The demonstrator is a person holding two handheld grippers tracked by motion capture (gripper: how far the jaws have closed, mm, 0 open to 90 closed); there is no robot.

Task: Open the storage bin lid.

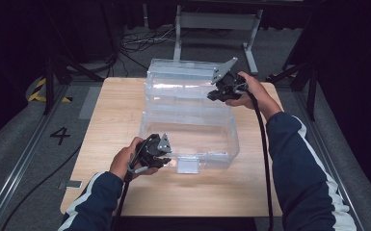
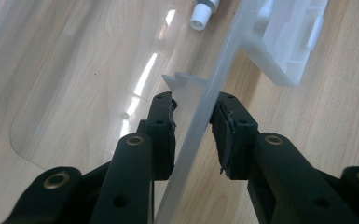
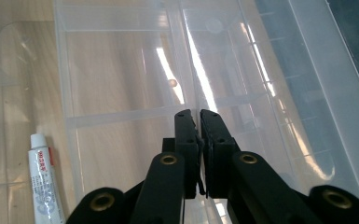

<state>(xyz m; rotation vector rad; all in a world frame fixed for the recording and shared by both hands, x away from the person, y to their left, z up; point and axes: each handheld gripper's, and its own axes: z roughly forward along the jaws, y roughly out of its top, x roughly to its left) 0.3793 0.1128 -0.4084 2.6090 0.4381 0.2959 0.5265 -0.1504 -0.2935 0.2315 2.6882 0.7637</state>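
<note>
While the left gripper (image 2: 193,109) pinches the box (image 1: 188,125) front wall mid-table to steady it, the right gripper (image 3: 199,122), jaws pressed together on the lid (image 3: 242,79) edge, props it open; tube (image 3: 44,179) inside.

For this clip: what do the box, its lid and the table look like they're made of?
The box looks like clear, glossy hard plastic: the table grain shows through its walls, and light streaks glint off them. The lid, raised at the back, looks the same, with moulded ribs. The table looks like pale wood or wood-look laminate with a smooth matt finish; which one, the grain alone cannot settle.
</note>
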